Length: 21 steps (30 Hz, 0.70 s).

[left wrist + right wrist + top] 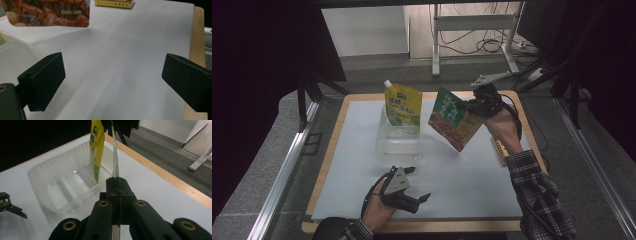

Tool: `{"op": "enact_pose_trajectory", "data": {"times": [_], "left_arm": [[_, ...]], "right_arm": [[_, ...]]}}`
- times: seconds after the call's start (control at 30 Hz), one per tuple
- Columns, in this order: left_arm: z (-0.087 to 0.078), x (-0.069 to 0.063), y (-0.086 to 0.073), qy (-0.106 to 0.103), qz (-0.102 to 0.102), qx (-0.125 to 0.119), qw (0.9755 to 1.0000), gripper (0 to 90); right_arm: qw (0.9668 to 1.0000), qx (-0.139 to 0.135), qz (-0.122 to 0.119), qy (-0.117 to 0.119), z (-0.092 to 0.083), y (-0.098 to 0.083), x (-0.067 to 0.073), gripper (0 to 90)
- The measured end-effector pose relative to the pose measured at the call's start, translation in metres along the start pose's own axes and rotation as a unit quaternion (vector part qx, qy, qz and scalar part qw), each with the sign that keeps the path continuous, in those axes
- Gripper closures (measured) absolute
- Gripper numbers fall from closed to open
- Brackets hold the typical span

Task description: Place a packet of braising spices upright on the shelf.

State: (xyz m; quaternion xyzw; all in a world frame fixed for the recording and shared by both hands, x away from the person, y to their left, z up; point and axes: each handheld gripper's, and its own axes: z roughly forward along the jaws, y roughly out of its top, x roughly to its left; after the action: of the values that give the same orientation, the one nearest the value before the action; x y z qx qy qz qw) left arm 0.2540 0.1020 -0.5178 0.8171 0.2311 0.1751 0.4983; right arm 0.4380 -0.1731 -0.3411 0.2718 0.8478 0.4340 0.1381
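A green and red snack pouch (452, 119) hangs tilted above the white sheet, and my right gripper (468, 105) is shut on its right edge. In the right gripper view the pouch (115, 155) is seen edge-on, rising from the closed jaws of the right gripper (117, 186). A yellow spouted pouch (403, 107) stands upright at the far end of a clear plastic container (396, 145). My left gripper (420, 183) rests low near the front edge, open and holding nothing. In its own view the left gripper (112, 75) has its jaws wide apart over bare sheet.
A small yellow box (499, 150) lies at the sheet's right edge, under the person's right forearm. The white sheet (452, 190) covers a wooden table (334, 135). Metal rails run along both sides, and a desk frame with cables stands beyond the far edge.
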Motion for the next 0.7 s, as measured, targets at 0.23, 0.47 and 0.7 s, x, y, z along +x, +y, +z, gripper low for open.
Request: {"op": "enact_pose_trajectory", "data": {"times": [0.23, 0.47, 0.7], "left_arm": [[-0.001, 0.002, 0.0, -0.001, -0.011, -0.009, 0.9999, 3.9], [-0.003, 0.002, 0.0, -0.001, -0.015, -0.015, 0.9998, 3.9], [-0.004, 0.002, 0.001, -0.002, -0.01, -0.017, 0.9998, 4.0]], "right_arm": [[1.0, -0.002, -0.002, 0.005, -0.005, 0.007, -0.002, 88.9], [0.9996, -0.007, -0.005, 0.027, -0.01, 0.015, 0.002, 88.9], [0.9989, -0.012, -0.007, 0.045, -0.012, 0.024, 0.008, 88.9]]}}
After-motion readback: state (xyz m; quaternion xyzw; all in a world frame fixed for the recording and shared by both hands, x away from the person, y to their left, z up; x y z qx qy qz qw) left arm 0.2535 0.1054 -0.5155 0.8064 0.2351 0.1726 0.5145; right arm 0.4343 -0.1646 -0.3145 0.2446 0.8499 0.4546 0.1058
